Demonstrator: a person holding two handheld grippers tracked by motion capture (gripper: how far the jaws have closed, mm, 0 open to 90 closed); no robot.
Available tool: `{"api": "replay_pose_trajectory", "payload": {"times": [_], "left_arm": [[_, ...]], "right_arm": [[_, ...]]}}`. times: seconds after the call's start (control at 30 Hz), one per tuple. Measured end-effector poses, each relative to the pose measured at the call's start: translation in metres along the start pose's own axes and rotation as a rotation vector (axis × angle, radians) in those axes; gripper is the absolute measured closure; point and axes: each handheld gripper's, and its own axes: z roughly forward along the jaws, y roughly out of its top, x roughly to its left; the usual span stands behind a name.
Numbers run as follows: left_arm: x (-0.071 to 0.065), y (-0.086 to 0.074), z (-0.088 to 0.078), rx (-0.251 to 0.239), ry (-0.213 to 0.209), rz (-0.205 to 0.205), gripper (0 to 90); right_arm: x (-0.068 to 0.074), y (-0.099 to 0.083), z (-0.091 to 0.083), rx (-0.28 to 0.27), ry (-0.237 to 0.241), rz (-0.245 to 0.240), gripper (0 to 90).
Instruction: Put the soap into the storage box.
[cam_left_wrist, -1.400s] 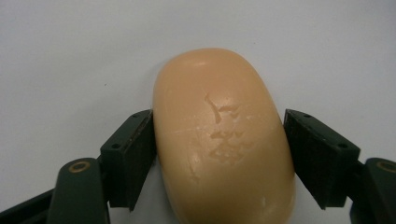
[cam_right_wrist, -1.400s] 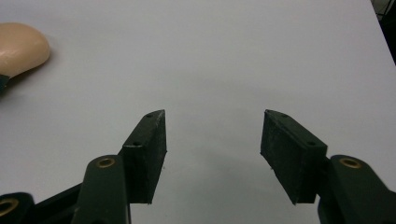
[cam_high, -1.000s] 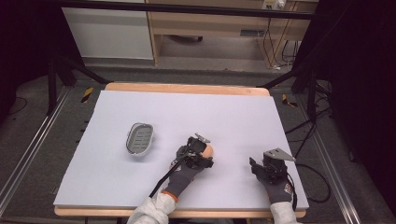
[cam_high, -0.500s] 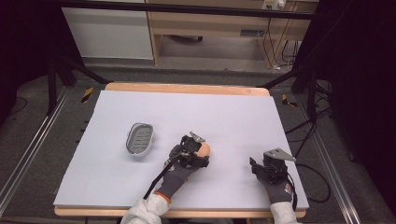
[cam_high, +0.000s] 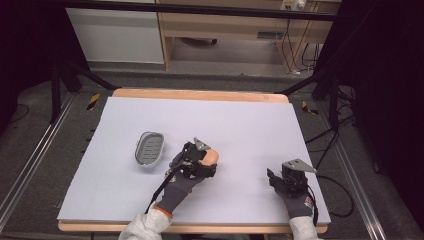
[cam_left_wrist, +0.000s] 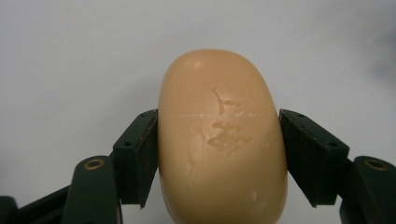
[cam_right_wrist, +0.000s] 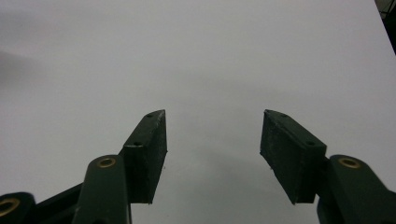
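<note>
Two grippers: both over the white table (cam_high: 240, 125), each held in a gloved hand.
Left gripper (cam_high: 204, 161): near table centre, clenched on a bar of soap (cam_left_wrist: 222, 140); both black pads press the soap's long sides.
Soap: tan, oval, smooth, with small scuff marks on the upper face; in the high view its end (cam_high: 212, 156) pokes out past the gripper toward the right.
Right gripper (cam_right_wrist: 212, 154): near the table's front right, jaws spread apart, nothing between them, bare table beyond.
Soap dish (cam_high: 150, 148): grey, oval, ribbed inside, lying flat on the table just left of the left gripper, apart from it.
Left hand (cam_high: 182, 182): dark glove, light sleeve at the wrist.
</note>
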Motion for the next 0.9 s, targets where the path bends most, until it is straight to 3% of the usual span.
{"api": "replay_pose_trajectory", "payload": {"times": [0.4,0.9], "left_arm": [[0.018,-0.003,-0.023,-0.031,0.012,-0.01,32.0],[0.044,-0.011,-0.047,-0.07,0.037,-0.052,32.2]], "right_arm": [[0.0,0.0,0.0,0.0,0.0,-0.002,41.0],[0.002,0.0,0.0,-0.001,0.004,-0.004,41.2]]}}
